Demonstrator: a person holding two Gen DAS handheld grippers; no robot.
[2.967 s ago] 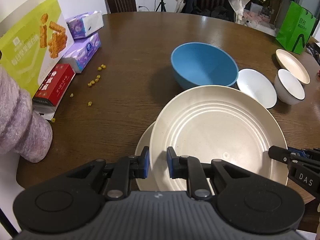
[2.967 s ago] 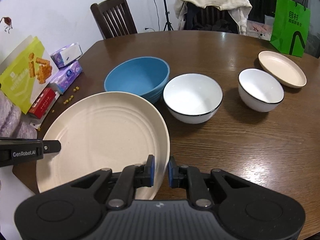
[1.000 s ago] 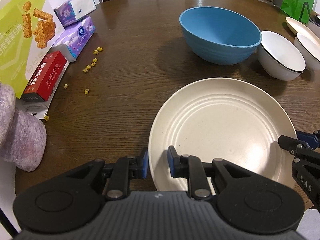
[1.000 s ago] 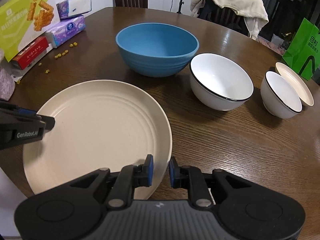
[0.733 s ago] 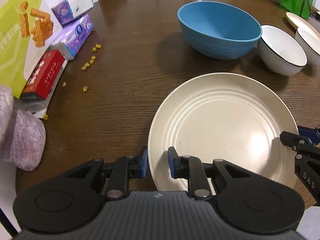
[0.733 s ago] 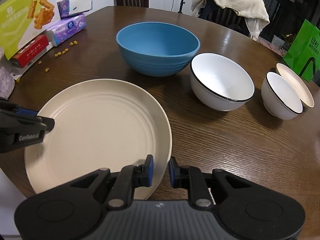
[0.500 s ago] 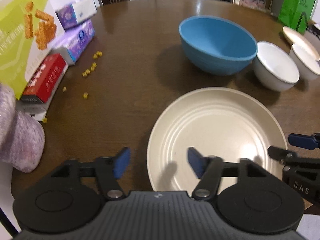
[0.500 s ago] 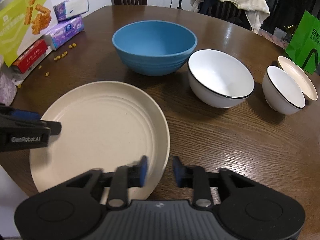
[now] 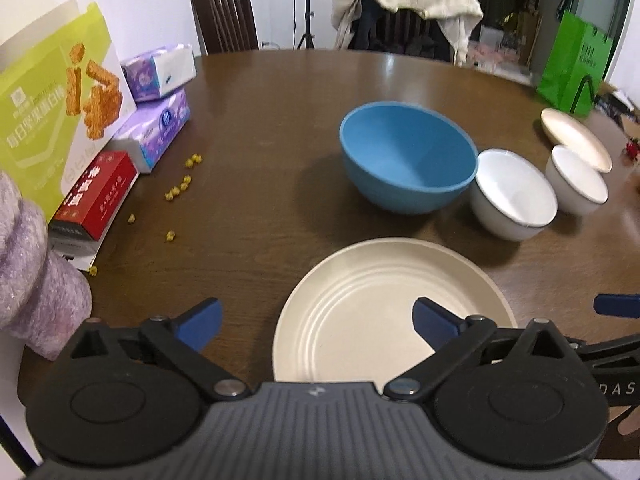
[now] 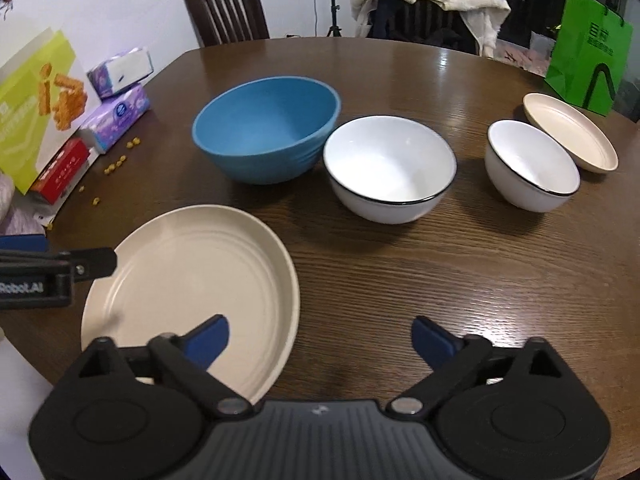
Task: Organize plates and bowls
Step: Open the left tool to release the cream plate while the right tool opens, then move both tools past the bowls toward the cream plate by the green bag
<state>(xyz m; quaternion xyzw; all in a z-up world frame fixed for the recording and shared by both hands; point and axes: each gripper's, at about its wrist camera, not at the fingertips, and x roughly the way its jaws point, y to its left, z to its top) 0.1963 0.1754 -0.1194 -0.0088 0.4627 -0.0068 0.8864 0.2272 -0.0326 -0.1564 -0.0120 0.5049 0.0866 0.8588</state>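
On the table [image 10: 400, 280]: two plates, three bowls; a second large plate [image 10: 192, 280] possibly hidden beneath; my left claw [image 9: 316, 320] and right claw [image 10: 320, 334] just opened wide, empty.

A cream ridged plate [image 9: 394, 312], blue bowl [image 9: 408, 156], black-rimmed white bowls [image 10: 390, 168] on dark wood-grain table [image 10: 460, 276].

Left wrist camera sits on the left gripper [image 9: 316, 316] at the near table [image 9: 280, 92] edge, angled down and forward, close over the left rim of the cream plate [image 9: 360, 300]. Right wrist camera rides the right gripper [image 10: 320, 336], same downward tilt, just right of that plate. Both face the far chairs. Shared: cream plate, blue bowl [image 9: 408, 156], both white bowls, small cream dish, green bag, snack boxes at left. Each view catches the other gripper's finger at its frame edge.
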